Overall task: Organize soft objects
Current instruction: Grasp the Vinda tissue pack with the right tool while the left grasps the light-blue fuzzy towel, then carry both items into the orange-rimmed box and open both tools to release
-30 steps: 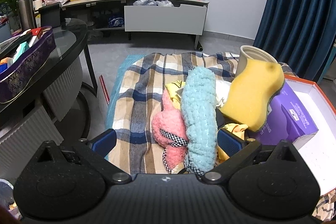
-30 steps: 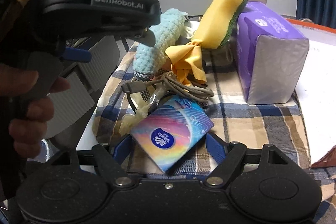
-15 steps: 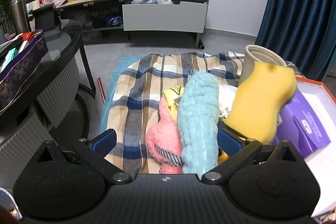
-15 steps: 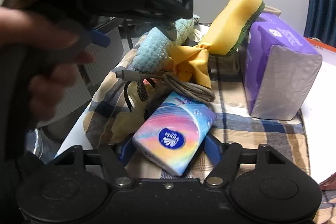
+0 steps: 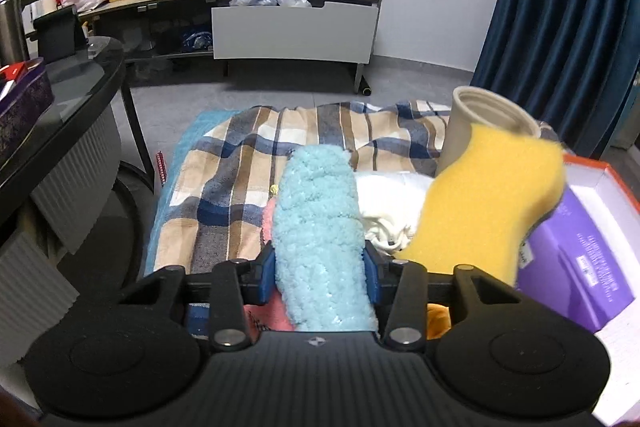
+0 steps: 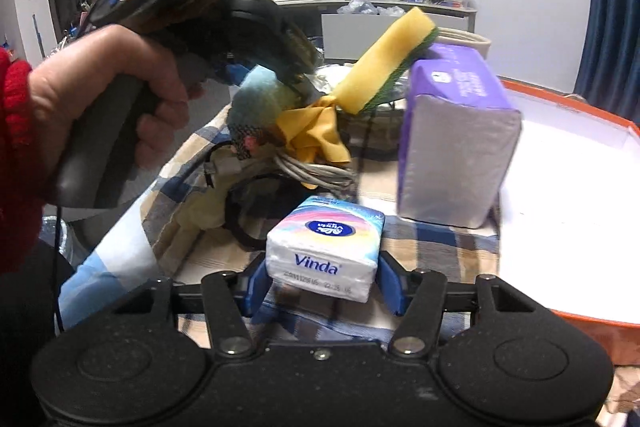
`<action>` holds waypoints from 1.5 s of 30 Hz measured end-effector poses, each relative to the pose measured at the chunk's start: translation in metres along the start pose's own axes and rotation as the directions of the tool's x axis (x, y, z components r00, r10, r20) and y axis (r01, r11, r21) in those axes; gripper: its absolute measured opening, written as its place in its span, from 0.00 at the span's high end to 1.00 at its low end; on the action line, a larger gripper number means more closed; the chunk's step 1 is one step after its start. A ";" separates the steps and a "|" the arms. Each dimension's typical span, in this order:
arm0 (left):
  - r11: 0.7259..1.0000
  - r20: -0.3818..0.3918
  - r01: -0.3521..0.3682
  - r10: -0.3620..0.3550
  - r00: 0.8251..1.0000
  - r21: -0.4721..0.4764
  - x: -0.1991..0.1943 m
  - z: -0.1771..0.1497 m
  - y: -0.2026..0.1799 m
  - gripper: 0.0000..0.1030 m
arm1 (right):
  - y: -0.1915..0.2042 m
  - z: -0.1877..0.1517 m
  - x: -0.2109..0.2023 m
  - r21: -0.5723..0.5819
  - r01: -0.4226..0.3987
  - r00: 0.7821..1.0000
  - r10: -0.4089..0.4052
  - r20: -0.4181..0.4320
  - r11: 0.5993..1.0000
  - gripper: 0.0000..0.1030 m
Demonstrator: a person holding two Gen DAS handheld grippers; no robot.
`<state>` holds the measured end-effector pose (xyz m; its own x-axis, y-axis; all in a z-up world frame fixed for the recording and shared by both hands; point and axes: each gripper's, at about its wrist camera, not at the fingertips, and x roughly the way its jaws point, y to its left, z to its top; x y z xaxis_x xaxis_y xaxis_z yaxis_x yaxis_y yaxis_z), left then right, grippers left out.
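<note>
A light blue fluffy cloth (image 5: 320, 227) lies lengthwise on the plaid blanket (image 5: 232, 187). My left gripper (image 5: 320, 275) is closing on it, and both blue pads press its sides. In the right wrist view a hand (image 6: 120, 87) holds that gripper over the same blue cloth (image 6: 256, 99). A small rainbow Vinda tissue pack (image 6: 326, 243) sits between the pads of my right gripper (image 6: 323, 287). Its jaws are closing, with the pads against the pack's two sides. A yellow sponge (image 5: 488, 215) leans on a purple tissue pack (image 5: 580, 267).
A pink plush (image 5: 276, 319), a white cloth (image 5: 388, 199), a yellow cloth (image 6: 312, 131) and a coiled cable (image 6: 312, 167) crowd the pile. A beige cup (image 5: 480, 119) stands behind. An orange-rimmed white box (image 6: 560, 167) lies right; a glass table (image 5: 80, 87) stands left.
The left jaws came in from wide open onto the blue fluffy cloth. The right gripper moved up to the tissue pack, its jaws narrowed, and the pack now sits squarely between them.
</note>
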<state>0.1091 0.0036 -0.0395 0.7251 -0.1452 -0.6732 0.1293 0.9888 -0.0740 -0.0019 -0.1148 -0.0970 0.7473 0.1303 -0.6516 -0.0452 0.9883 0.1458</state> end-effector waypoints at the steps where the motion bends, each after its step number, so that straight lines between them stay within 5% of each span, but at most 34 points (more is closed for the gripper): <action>1: 1.000 0.008 0.003 -0.003 1.000 0.000 -0.003 0.000 0.000 0.59 | -0.002 -0.001 -0.001 0.007 0.006 1.000 -0.006 -0.002 1.000 0.34; 9: 1.000 0.058 0.008 -0.007 0.998 -0.022 -0.033 -0.011 0.007 0.60 | -0.006 -0.004 0.005 0.063 0.050 0.998 -0.047 -0.044 0.997 0.21; 14: 0.999 0.074 -0.003 0.006 0.997 -0.035 -0.052 -0.023 0.010 0.60 | 0.001 0.003 0.020 0.074 0.064 0.996 -0.060 -0.060 0.995 0.20; 16: 0.999 0.080 -0.009 0.013 0.997 -0.048 -0.058 -0.026 0.011 0.60 | 0.002 0.005 0.023 0.062 0.068 0.996 -0.064 -0.059 0.996 0.38; 31: 0.995 0.111 0.028 -0.017 0.994 -0.095 -0.098 -0.026 -0.005 0.60 | -0.017 0.059 -0.056 0.028 0.056 0.988 -0.059 0.143 0.998 0.38; 45: 0.991 0.111 0.130 -0.126 0.986 -0.023 -0.089 -0.005 -0.063 0.60 | -0.085 0.095 -0.071 0.098 0.139 0.974 -0.154 0.164 0.985 0.38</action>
<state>0.0327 -0.0453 0.0212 0.7734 -0.2717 -0.5728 0.2064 0.9622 -0.1777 0.0118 -0.2160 0.0081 0.8437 -0.0381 -0.5355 0.1243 0.9842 0.1258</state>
